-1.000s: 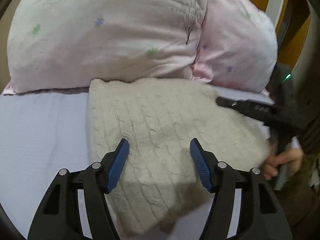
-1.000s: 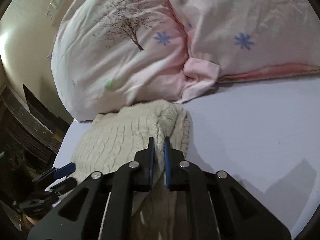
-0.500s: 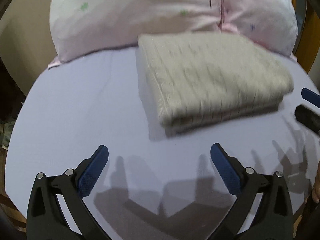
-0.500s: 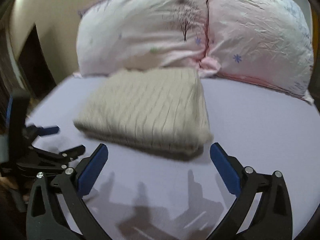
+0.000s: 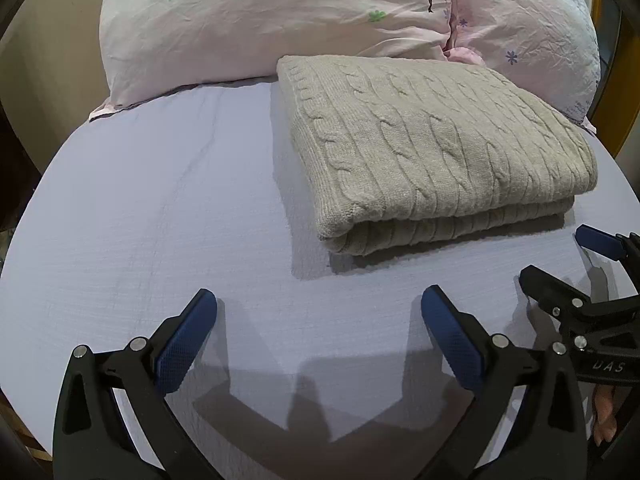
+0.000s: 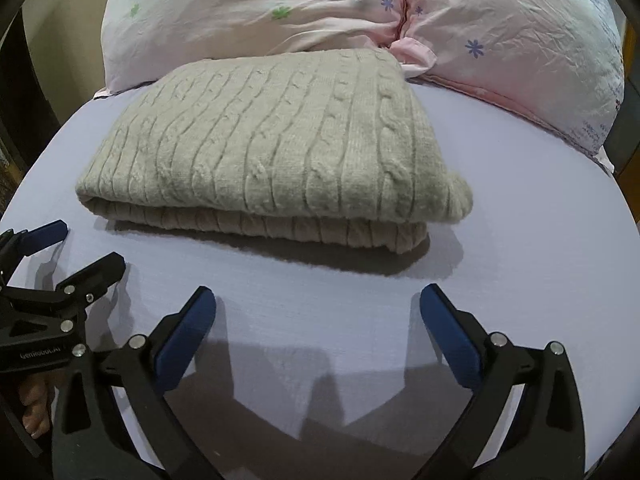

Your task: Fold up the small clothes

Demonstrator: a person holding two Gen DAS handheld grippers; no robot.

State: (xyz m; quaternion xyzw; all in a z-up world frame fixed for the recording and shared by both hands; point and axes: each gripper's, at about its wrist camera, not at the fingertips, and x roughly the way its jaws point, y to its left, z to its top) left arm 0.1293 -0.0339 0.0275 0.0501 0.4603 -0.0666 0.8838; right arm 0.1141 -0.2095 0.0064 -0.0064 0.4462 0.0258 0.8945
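A beige cable-knit sweater [image 5: 432, 148] lies folded in a neat rectangle on the lavender sheet [image 5: 160, 208], its far edge against the pillows; it also shows in the right wrist view [image 6: 276, 148]. My left gripper [image 5: 318, 304] is open and empty, hovering over bare sheet in front of the sweater. My right gripper [image 6: 318, 300] is open and empty, also in front of the sweater. The right gripper shows at the right edge of the left wrist view [image 5: 560, 256], and the left gripper at the left edge of the right wrist view [image 6: 76, 244].
Two pink floral pillows [image 5: 280, 12] [image 6: 500, 40] stand behind the sweater. The bed edge curves around the sheet on both sides. A wooden frame [image 5: 624, 80] is at the far right. Dark furniture sits left of the bed.
The right gripper let go of the sweater and opened. Both grippers pulled back from the sweater toward the near side of the bed. The sweater now lies folded and free.
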